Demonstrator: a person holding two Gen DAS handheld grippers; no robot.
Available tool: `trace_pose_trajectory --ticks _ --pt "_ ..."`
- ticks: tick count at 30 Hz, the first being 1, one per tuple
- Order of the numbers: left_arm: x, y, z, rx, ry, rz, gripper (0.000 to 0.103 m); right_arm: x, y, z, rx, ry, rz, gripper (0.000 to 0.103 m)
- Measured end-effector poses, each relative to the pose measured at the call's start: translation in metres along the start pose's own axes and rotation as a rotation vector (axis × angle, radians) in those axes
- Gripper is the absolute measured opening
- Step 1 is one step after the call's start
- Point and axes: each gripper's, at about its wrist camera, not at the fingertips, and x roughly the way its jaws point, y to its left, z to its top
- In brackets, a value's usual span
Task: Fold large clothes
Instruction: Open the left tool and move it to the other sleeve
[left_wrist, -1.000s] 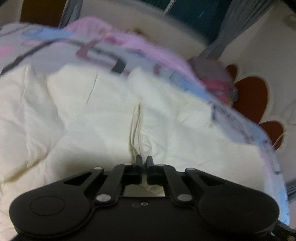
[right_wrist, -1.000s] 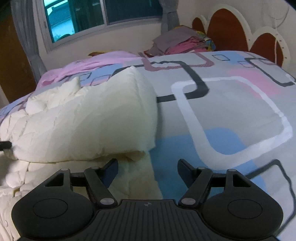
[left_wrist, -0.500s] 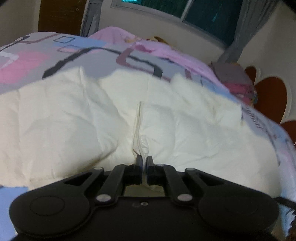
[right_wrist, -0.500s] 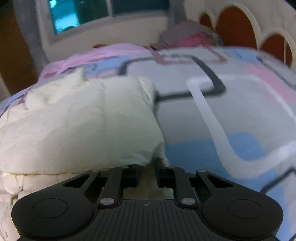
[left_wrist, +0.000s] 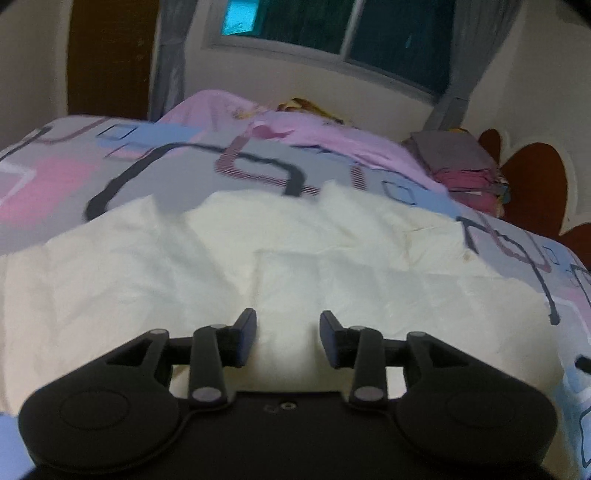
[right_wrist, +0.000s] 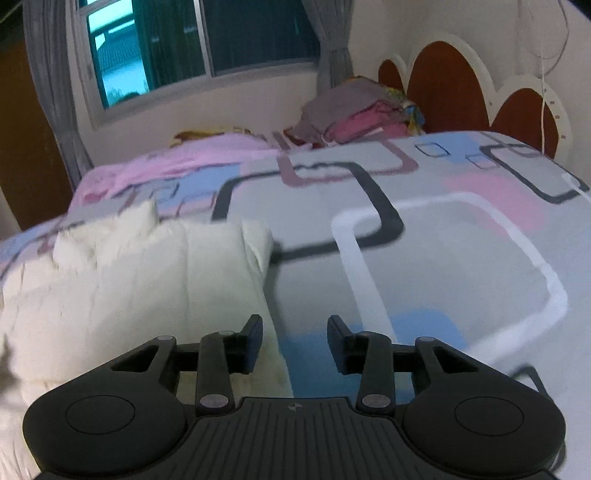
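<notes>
Setting: domestic bedroom. Bed (right_wrist: 461, 266) dressed in a grey cover printed with pink, blue and black rounded squares, backed by a scalloped headboard (right_wrist: 443, 85) of cream frame and red-brown panels; stack of folded clothes (right_wrist: 354, 110) at the head end, pink bedding (left_wrist: 295, 129) heaped along the far side. Sliding glass window (right_wrist: 177, 48) with grey curtains (right_wrist: 328, 44) in a cream wall; dark wooden door (left_wrist: 110, 55) to one side.

Dim indoor light, teal glow at window (right_wrist: 155, 48); soft motion blur, fisheye bending and dark vignette at corners.
</notes>
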Motion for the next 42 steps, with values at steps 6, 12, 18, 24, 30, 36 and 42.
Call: trace_pose_trajectory --ticks 6,12,18,24,30,36,42 --pt "0.040 -0.032 0.003 0.091 -0.020 0.029 0.041 0.041 0.028 0.022 -0.004 -0.020 0.046 0.039" --pt "0.074 -0.025 -0.006 0.104 0.012 0.085 0.042 0.080 0.049 0.035 -0.053 -0.039 0.022 0.039" --pt "0.079 -0.019 -0.013 0.097 0.014 0.073 0.044 0.126 0.044 0.014 -0.088 0.026 -0.031 0.043" --pt "0.080 -0.022 -0.015 0.120 0.009 0.081 0.044 0.127 0.043 0.010 -0.109 0.028 -0.038 0.045" --pt "0.067 -0.023 -0.008 0.096 0.048 0.101 0.067 0.085 0.053 0.014 -0.093 -0.018 0.015 0.045" --pt "0.053 -0.022 -0.008 0.093 0.054 0.118 0.070 0.085 0.059 -0.011 -0.181 0.046 -0.013 0.045" --pt "0.030 -0.012 -0.007 0.059 0.047 0.118 0.072 0.066 0.068 -0.001 -0.162 0.031 -0.006 0.046"
